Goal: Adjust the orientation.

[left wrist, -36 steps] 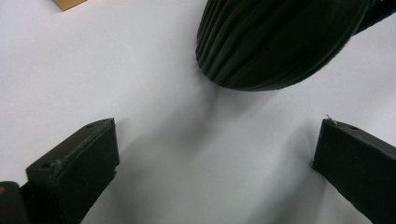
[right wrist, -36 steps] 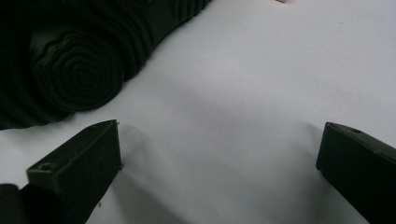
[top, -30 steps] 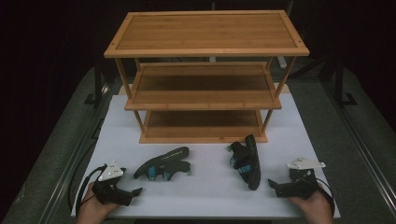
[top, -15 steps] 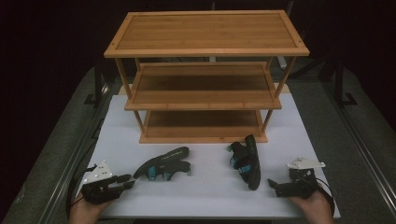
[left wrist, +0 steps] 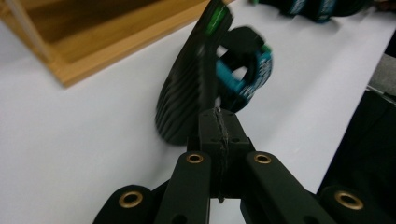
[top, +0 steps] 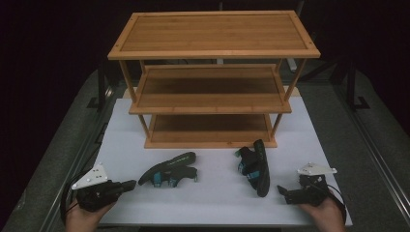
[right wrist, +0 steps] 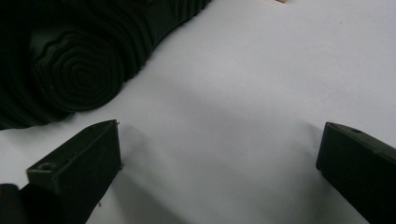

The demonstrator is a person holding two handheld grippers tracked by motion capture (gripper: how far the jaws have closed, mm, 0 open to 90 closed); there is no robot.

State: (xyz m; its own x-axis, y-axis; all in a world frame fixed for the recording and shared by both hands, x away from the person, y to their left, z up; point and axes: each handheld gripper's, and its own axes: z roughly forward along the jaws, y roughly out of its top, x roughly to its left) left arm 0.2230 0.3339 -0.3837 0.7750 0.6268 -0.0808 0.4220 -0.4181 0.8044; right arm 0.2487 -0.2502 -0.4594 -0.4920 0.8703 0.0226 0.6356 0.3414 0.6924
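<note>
- We are holding the left hand-held gripper [top: 126, 184] low over the near-left corner of the white bench [top: 212, 198], its jaws pressed together on nothing, tips aiming at the left sandal [top: 169, 168].
- In the left gripper view, that left sandal [left wrist: 196, 79] is lying on its edge just past the closed tips, ribbed sole facing us, teal straps behind it.
- We are keeping the right hand-held gripper [top: 283, 192] at the near-right corner, jaws spread wide above bare bench.
- The right sandal [top: 255, 166] is also resting on its edge, near those jaws; its dark ribbed sole [right wrist: 79, 56] is showing beyond the left jaw, not touching it.
- Both sandals are sitting in front of the wooden rack [top: 212, 79].
</note>
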